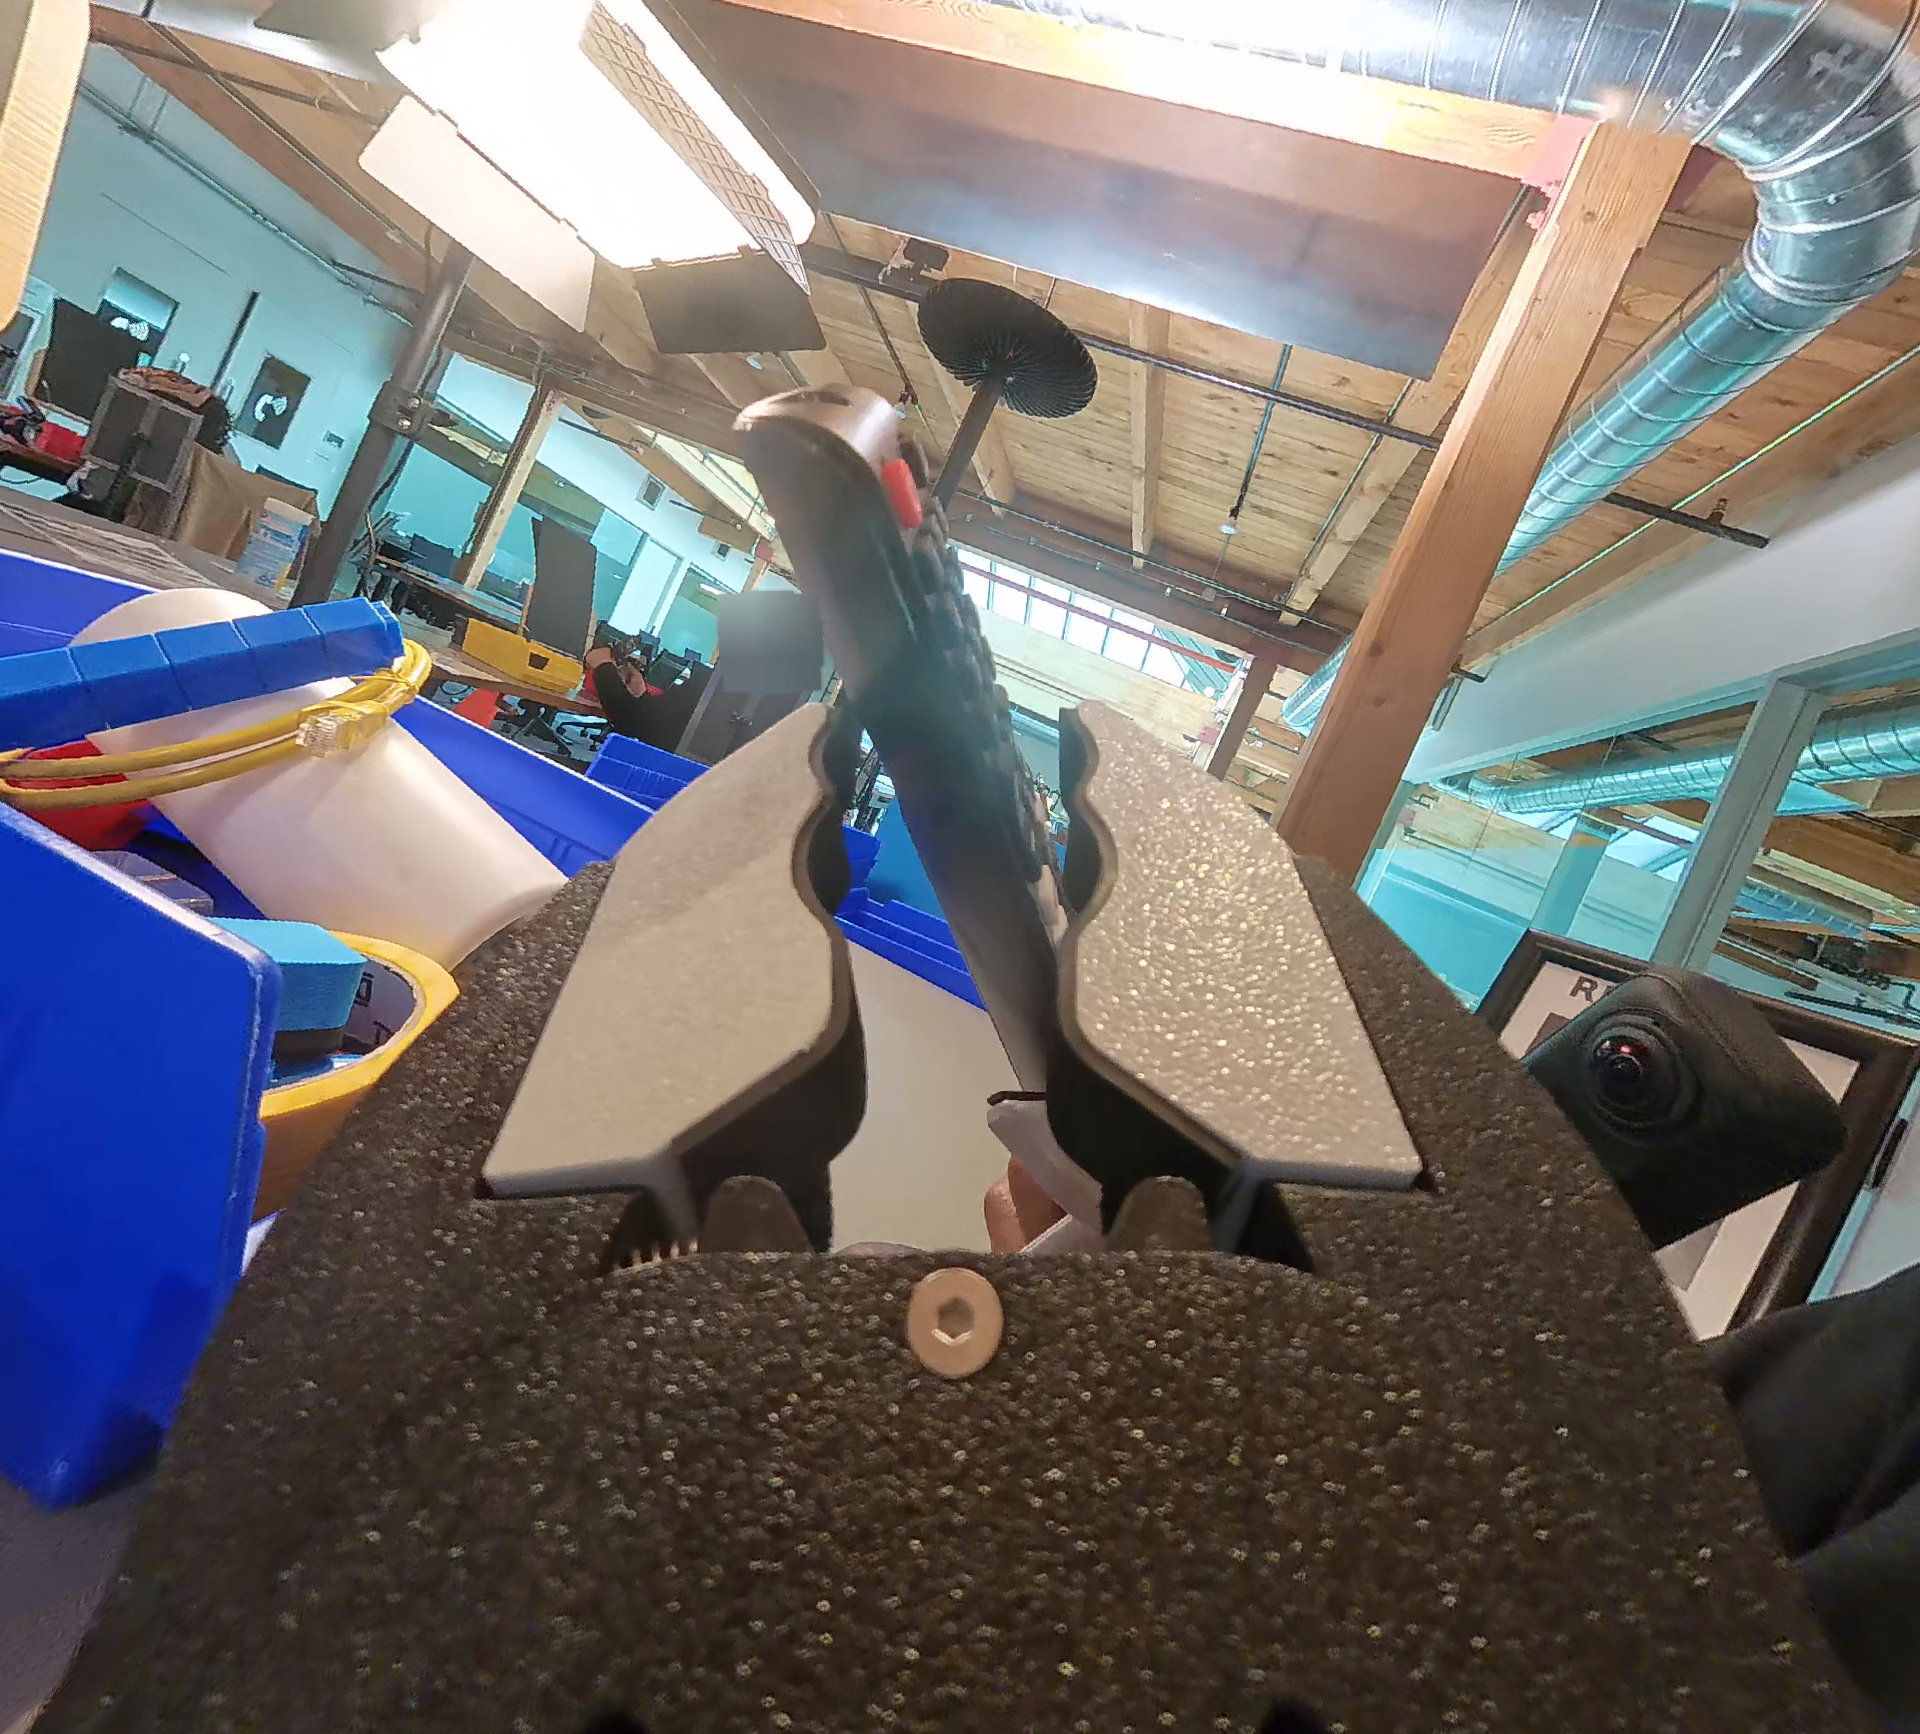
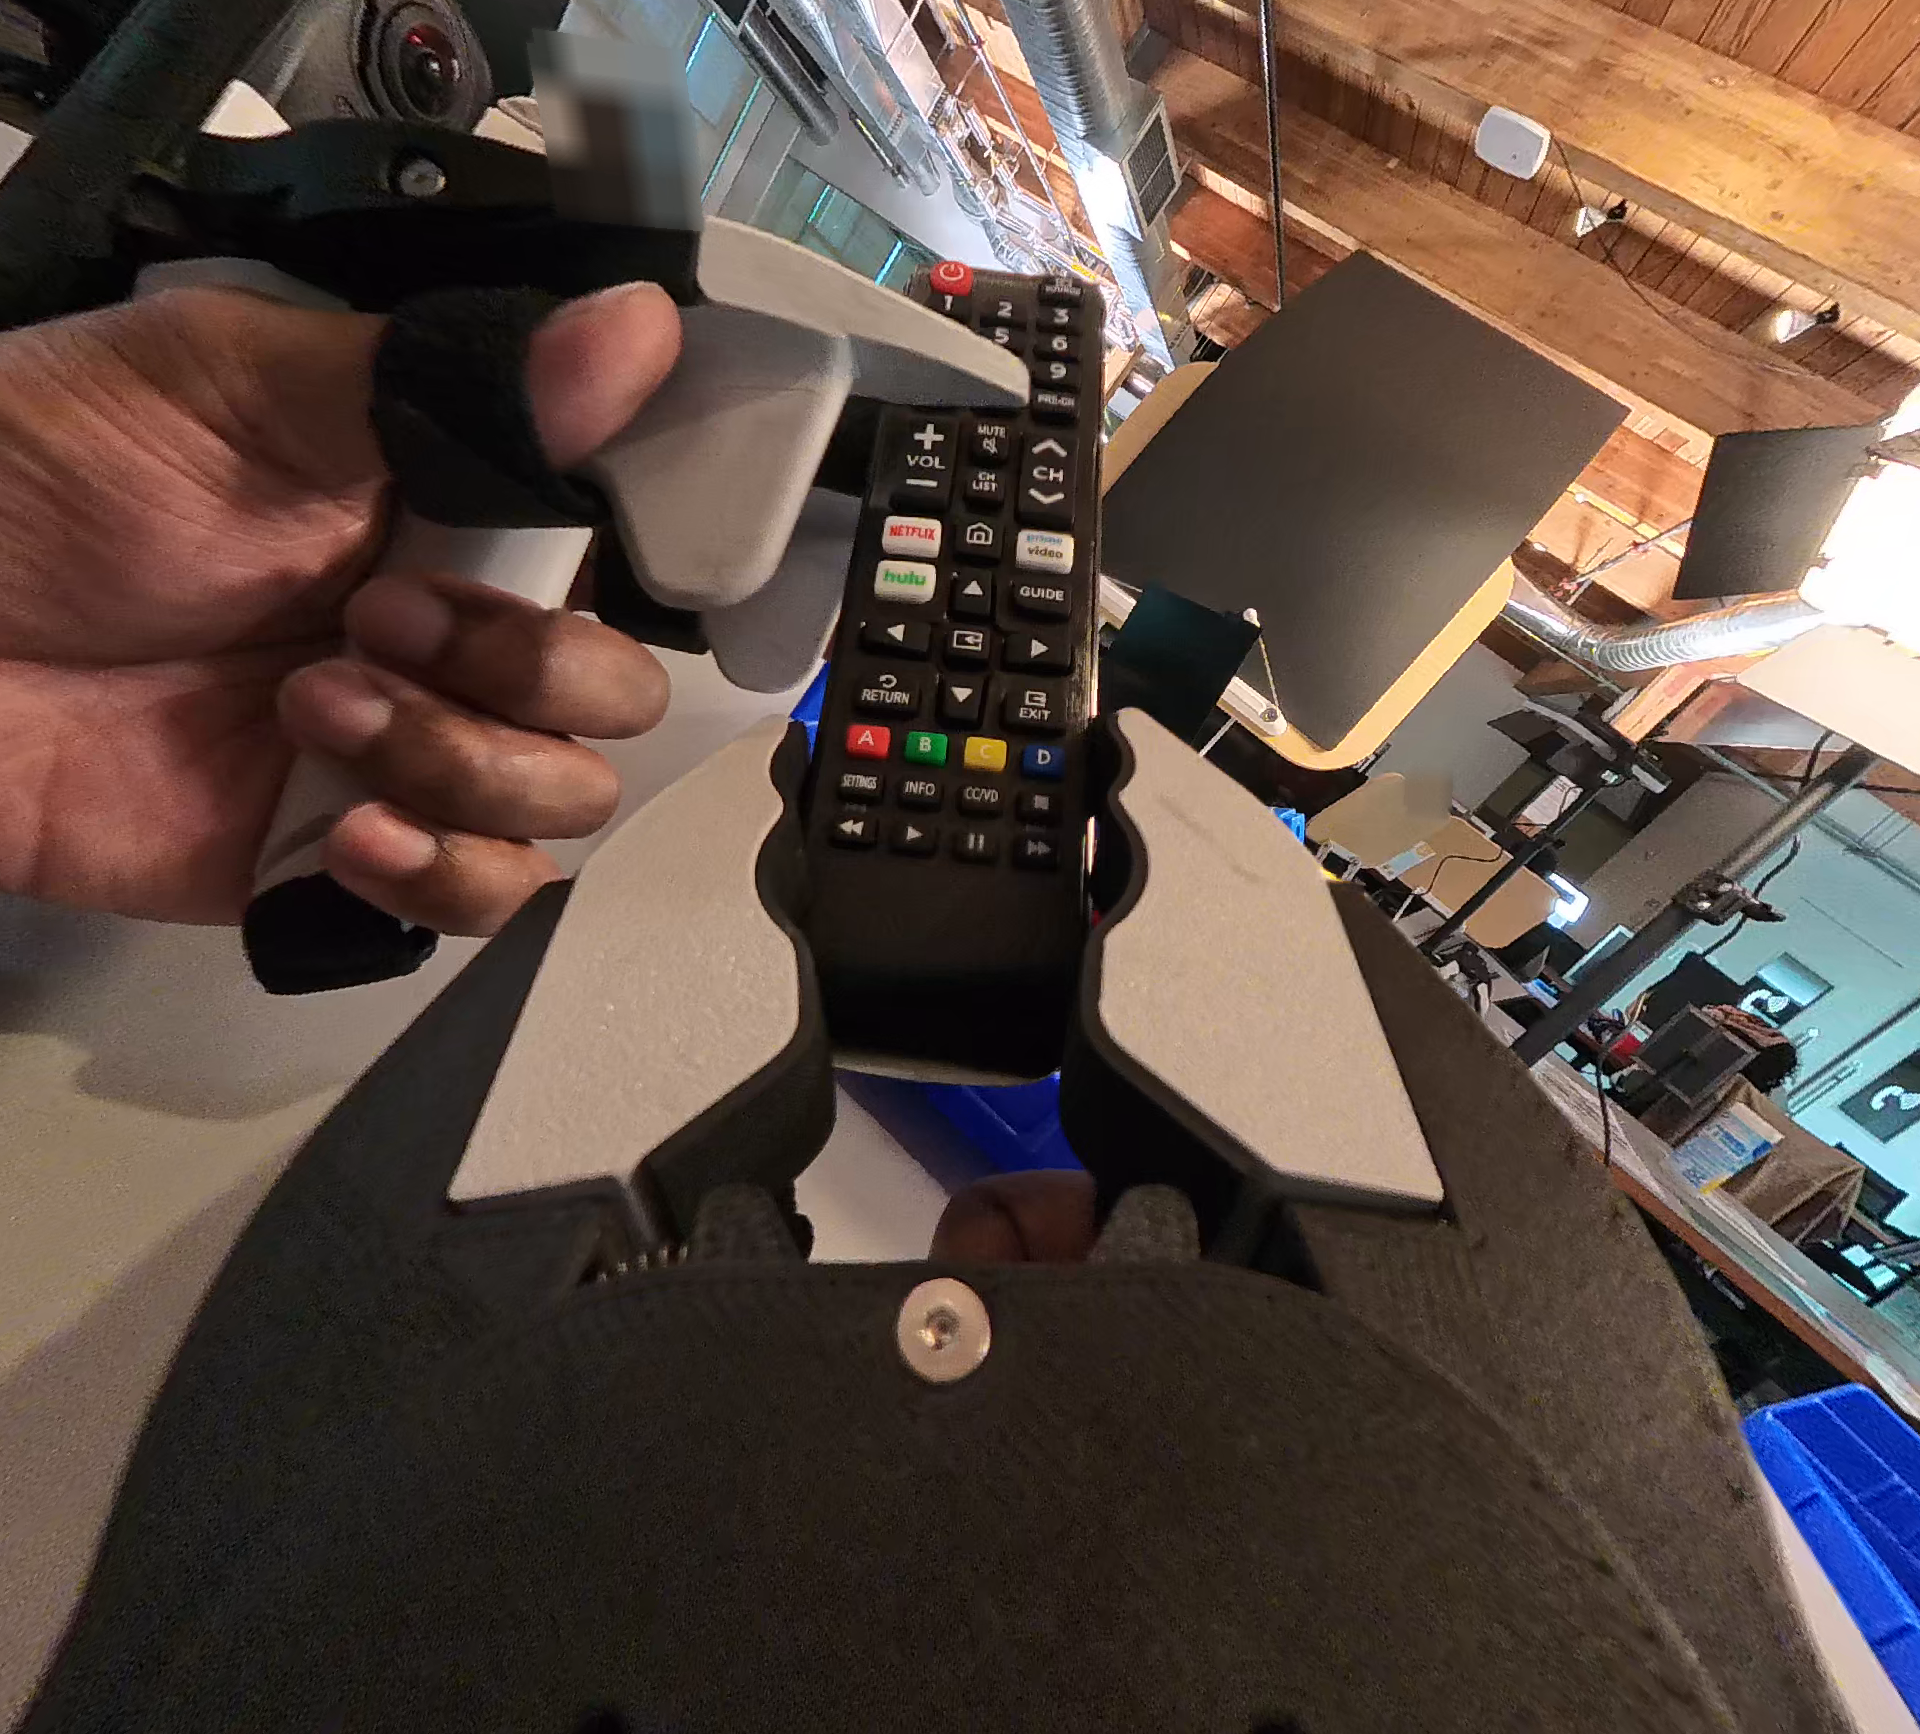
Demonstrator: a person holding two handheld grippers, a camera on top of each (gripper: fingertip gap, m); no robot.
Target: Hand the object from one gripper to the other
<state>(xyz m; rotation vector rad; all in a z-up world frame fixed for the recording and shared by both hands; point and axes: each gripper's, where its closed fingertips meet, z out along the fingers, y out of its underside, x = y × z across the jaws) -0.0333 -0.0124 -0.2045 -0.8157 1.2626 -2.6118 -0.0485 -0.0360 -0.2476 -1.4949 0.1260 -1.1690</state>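
A black TV remote (image 2: 966,645) with coloured buttons stands upright in the air. My right gripper (image 2: 945,739) is shut on its lower part and grips it across its width. In the left wrist view the remote (image 1: 914,645) shows edge-on and tilted between the fingers of my left gripper (image 1: 945,718). That gripper is open: the remote leans on the right finger, and there is a gap to the left finger lower down. In the right wrist view a hand (image 2: 208,593) holds the left gripper, and one of its grey fingers (image 2: 883,334) lies over the remote's top buttons.
Blue bins (image 1: 104,1165) at the left hold a white cylinder (image 1: 312,801), a yellow cable (image 1: 260,728) and a yellow tape roll (image 1: 364,1061). Another blue bin (image 2: 1849,1528) is at the lower right. A white table (image 2: 156,1113) lies below. A light panel (image 1: 582,105) hangs overhead. The gap from one gripper's tips to the other's is roughly 6 cm.
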